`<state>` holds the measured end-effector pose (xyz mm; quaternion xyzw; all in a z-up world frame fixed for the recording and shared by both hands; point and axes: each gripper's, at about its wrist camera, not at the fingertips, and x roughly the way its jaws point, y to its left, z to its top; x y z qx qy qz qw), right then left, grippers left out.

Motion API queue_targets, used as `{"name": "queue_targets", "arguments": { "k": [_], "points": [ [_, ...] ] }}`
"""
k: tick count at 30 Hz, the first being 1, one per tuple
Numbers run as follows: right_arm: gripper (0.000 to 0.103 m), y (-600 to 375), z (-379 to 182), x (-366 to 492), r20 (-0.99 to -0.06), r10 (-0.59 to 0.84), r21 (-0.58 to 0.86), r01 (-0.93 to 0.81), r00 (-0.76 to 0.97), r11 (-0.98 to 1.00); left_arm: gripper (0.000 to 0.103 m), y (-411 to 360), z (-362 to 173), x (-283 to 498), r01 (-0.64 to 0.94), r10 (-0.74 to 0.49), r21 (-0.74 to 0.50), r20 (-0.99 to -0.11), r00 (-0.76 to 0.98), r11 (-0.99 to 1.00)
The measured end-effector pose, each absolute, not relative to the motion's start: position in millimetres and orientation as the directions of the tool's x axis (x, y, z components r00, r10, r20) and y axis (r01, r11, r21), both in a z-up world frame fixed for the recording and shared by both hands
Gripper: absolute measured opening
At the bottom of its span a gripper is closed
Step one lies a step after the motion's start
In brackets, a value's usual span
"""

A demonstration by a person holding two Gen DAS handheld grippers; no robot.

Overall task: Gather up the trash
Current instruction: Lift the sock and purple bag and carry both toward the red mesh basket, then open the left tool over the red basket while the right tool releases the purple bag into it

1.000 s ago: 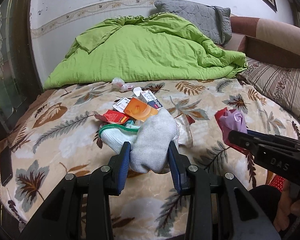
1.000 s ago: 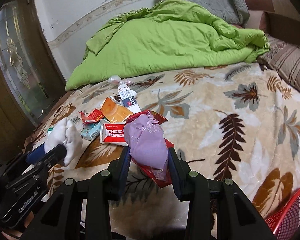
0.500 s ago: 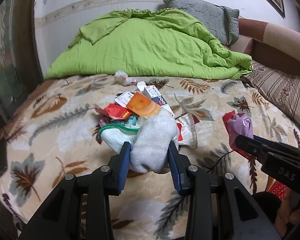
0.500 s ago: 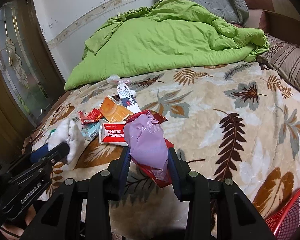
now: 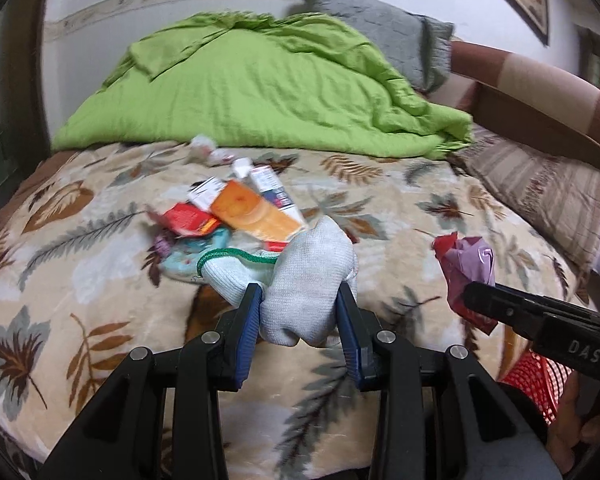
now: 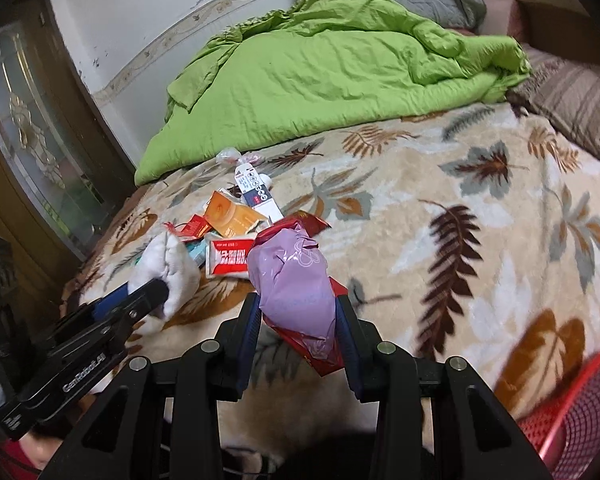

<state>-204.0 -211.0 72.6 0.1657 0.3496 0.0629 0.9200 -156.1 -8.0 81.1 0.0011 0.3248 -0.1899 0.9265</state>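
Observation:
My left gripper (image 5: 298,312) is shut on a white knitted glove (image 5: 306,280) with a green cuff, held above the leaf-patterned blanket (image 5: 400,216). The right gripper (image 6: 296,316) is shut on a crumpled purple plastic bag with a red wrapper (image 6: 294,280). Each gripper shows in the other's view: the right one (image 5: 472,292) at the right edge with its purple wad (image 5: 468,268), the left one (image 6: 160,286) at the lower left with the glove (image 6: 166,264). Beyond them lies a litter pile: an orange packet (image 5: 252,212), a red wrapper (image 5: 188,220), a white tube (image 6: 256,194) and a red-and-white sachet (image 6: 228,258).
A green quilt (image 5: 260,92) is heaped at the far side of the bed, with a grey pillow (image 5: 380,36) behind it and a striped pillow (image 5: 540,196) to the right. A red mesh basket (image 6: 572,420) sits at the lower right. A glass-panelled door (image 6: 32,140) stands at left.
The left wrist view has swung a little, so the litter pile and the quilt sit lower and nearer. Both grips are unchanged, and the right gripper has barely shifted.

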Motion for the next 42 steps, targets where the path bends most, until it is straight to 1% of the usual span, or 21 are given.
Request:
{"name": "queue_targets", "arguments": {
  "k": [4, 7, 10, 16, 21, 24, 26, 27, 28, 30, 33, 36, 42],
  "points": [
    [0.04, -240, 83, -239, -0.614, 0.224, 0.385, 0.04, 0.757, 0.922, 0.036, -31, 93, -168, 0.441, -0.432, -0.142, -0.597, 0.676, 0.886],
    [0.041, -266, 85, -266, -0.619, 0.187, 0.399, 0.1, 0.763, 0.911, 0.036, -53, 100, -179, 0.514, -0.494, -0.154, -0.598, 0.632, 0.844],
    [0.041, -298, 84, -299, -0.635, 0.124, 0.397, 0.185, 0.762, 0.899, 0.036, -84, 107, -196, 0.602, -0.559, -0.156, -0.601, 0.571, 0.783],
    [0.041, -362, 79, -361, -0.676, -0.028, 0.378, 0.38, 0.736, 0.844, 0.036, -154, 112, -229, 0.746, -0.684, -0.233, -0.625, 0.377, 0.624],
    [0.042, -395, 74, -395, -0.699, -0.107, 0.362, 0.479, 0.707, 0.8, 0.036, -207, 106, -253, 0.817, -0.722, -0.275, -0.654, 0.228, 0.507],
    [0.043, -409, 69, -408, -0.712, -0.136, 0.362, 0.525, 0.689, 0.77, 0.036, -235, 99, -267, 0.845, -0.72, -0.273, -0.672, 0.174, 0.459],
    [0.047, -412, 69, -412, -0.716, -0.157, 0.351, 0.545, 0.68, 0.761, 0.045, -251, 93, -275, 0.856, -0.717, -0.283, -0.684, 0.136, 0.433],
    [0.051, -414, 70, -414, -0.717, -0.173, 0.342, 0.557, 0.675, 0.757, 0.053, -254, 92, -276, 0.856, -0.716, -0.287, -0.685, 0.131, 0.431],
    [0.054, -416, 70, -416, -0.716, -0.187, 0.337, 0.567, 0.673, 0.752, 0.057, -257, 92, -278, 0.856, -0.717, -0.288, -0.686, 0.128, 0.429],
    [0.056, -420, 73, -420, -0.711, -0.209, 0.329, 0.581, 0.672, 0.745, 0.059, -259, 92, -278, 0.857, -0.719, -0.291, -0.683, 0.126, 0.427],
    [0.057, -422, 75, -420, -0.702, -0.224, 0.331, 0.587, 0.676, 0.739, 0.06, -251, 95, -274, 0.848, -0.72, -0.291, -0.679, 0.143, 0.443],
    [0.057, -419, 78, -413, -0.692, -0.197, 0.35, 0.561, 0.695, 0.75, 0.061, -236, 98, -264, 0.827, -0.717, -0.3, -0.676, 0.166, 0.475],
    [0.057, -387, 82, -376, -0.672, -0.101, 0.368, 0.448, 0.734, 0.815, 0.061, -192, 103, -237, 0.762, -0.678, -0.272, -0.681, 0.279, 0.587]
  ]
}}
